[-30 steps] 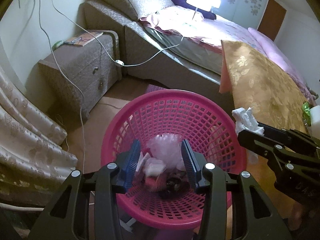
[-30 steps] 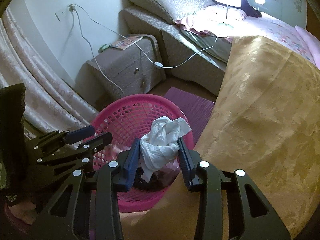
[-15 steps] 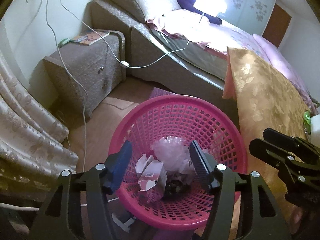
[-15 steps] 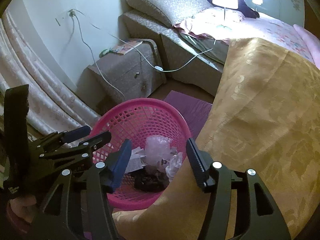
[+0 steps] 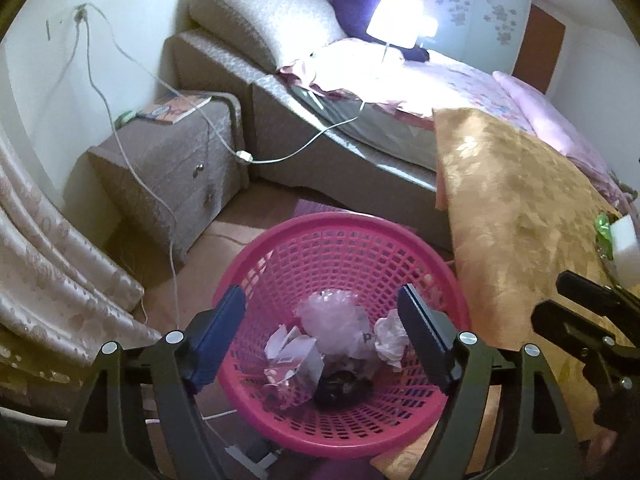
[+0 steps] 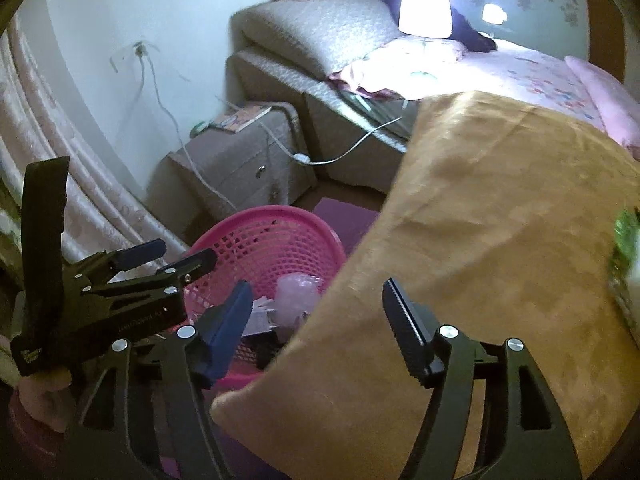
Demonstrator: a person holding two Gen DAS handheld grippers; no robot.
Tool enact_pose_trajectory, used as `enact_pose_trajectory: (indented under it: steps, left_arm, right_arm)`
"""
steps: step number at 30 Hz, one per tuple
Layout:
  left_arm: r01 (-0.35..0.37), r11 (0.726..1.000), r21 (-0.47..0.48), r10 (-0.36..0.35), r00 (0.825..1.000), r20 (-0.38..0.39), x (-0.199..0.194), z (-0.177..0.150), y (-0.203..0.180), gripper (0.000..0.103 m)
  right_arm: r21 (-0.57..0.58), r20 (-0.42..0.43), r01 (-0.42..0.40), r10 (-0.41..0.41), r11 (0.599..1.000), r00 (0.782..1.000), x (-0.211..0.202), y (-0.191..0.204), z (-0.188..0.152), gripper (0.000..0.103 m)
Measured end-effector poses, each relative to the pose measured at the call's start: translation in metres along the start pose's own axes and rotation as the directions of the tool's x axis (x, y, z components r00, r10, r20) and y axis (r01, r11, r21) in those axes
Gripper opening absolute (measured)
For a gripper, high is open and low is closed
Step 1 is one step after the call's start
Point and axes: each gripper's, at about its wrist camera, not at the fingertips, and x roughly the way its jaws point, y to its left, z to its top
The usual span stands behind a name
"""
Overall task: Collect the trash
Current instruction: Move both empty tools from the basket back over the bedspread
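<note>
A pink mesh basket (image 5: 348, 236) stands on the floor below my left gripper (image 5: 322, 328), which is open and empty above it. Inside lie a crumpled white tissue (image 5: 390, 338), a clear plastic wad (image 5: 332, 316) and torn paper wrappers (image 5: 294, 354). The basket also shows in the right wrist view (image 6: 272, 240). My right gripper (image 6: 316, 316) is open and empty, over the edge of the gold cloth (image 6: 480, 240). A green wrapper (image 5: 602, 230) and a white block (image 5: 624, 248) lie on that cloth at the far right.
A bed (image 5: 400, 128) with a lit lamp (image 5: 396, 20) lies behind. A grey nightstand (image 5: 168, 160) with a book stands at left, white charging cables (image 5: 132, 152) trail over it. Curtains (image 5: 48, 280) hang at the left.
My right gripper opened and dropped the white tissue into the basket, then swung right over the gold cloth. My left gripper opened wider and pulled back.
</note>
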Motion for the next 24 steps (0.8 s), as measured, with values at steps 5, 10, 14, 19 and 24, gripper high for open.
enact_pose_trajectory:
  steps: [5, 10, 14, 19, 24]
  left_arm:
    - [0.021, 0.999, 0.041, -0.021, 1.0, 0.017, -0.008, -0.002, -0.018, 0.077]
    - [0.043, 0.997, 0.071, -0.044, 0.999, 0.019, -0.012, -0.007, -0.035, 0.077]
    - [0.068, 0.992, 0.102, -0.071, 0.997, 0.022, -0.017, -0.011, -0.052, 0.077]
    - [0.09, 0.987, 0.135, -0.095, 0.995, 0.032, -0.021, -0.014, -0.066, 0.077]
    - [0.103, 0.981, 0.165, -0.108, 0.994, 0.021, -0.021, -0.017, -0.081, 0.077]
  right_arm:
    - [0.039, 0.025, 0.059, -0.06, 0.998, 0.998, -0.021, -0.024, -0.014, 0.066]
    - [0.09, 0.047, 0.119, -0.123, 0.989, 0.991, -0.037, -0.052, -0.027, 0.066]
    - [0.123, 0.065, 0.17, -0.179, 0.978, 0.982, -0.055, -0.074, -0.039, 0.066]
    - [0.187, 0.072, 0.229, -0.246, 0.955, 0.967, -0.077, -0.108, -0.056, 0.066]
    - [0.272, 0.074, 0.272, -0.302, 0.923, 0.95, -0.096, -0.145, -0.073, 0.066]
